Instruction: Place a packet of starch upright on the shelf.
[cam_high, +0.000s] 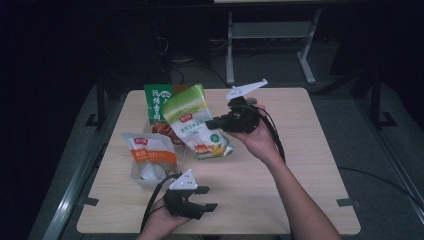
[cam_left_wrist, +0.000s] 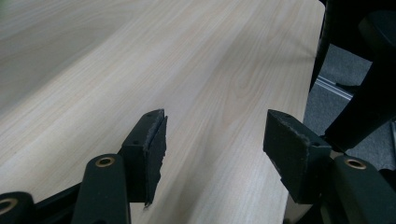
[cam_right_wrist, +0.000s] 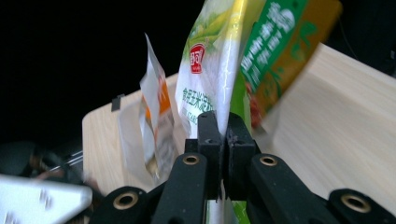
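Pale wood table (cam_high: 300, 200) is seen bare under the left gripper (cam_high: 206, 198), jaws spread and idle at the near edge. Farther, right of the clear tub (cam_high: 142, 181) with the orange-labelled bag (cam_high: 150, 152), the green-and-white corn-starch bag (cam_high: 192, 120) is held raised, pinched at its right edge by the right gripper (cam_high: 212, 123). The clamped jaws are confirmed in the right gripper view, bag (cam_right_wrist: 210, 70) long axis upright. A dark green bag (cam_high: 157, 102) stands beyond.

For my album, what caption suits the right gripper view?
Right gripper pinching a green-and-white pouch, lifted beside an orange pouch.
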